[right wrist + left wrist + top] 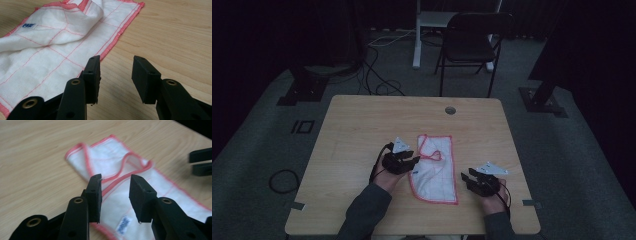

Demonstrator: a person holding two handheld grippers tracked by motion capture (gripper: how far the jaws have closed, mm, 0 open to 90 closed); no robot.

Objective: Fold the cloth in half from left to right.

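White cloth [433, 167] with a pink hem lies partly folded on the wooden bench [357, 130], just toward six o'clock of its centre. The left tool [413, 161] sits at the cloth's nine o'clock edge, jaws parted over the hem. The right tool [465, 178] rests at four o'clock, jaws apart, holding nothing.

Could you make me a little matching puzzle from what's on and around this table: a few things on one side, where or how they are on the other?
Things:
1. cloth
2. left gripper
3. right gripper
4. folding chair

Places or states:
A. on the floor beyond the table's far edge
B. jaws open over bare wood beside the cloth's pink hem
C. lying crumpled on the table between the two hands
D. jaws open over the cloth's folded pink hem

Pairs: 1-C, 2-D, 3-B, 4-A
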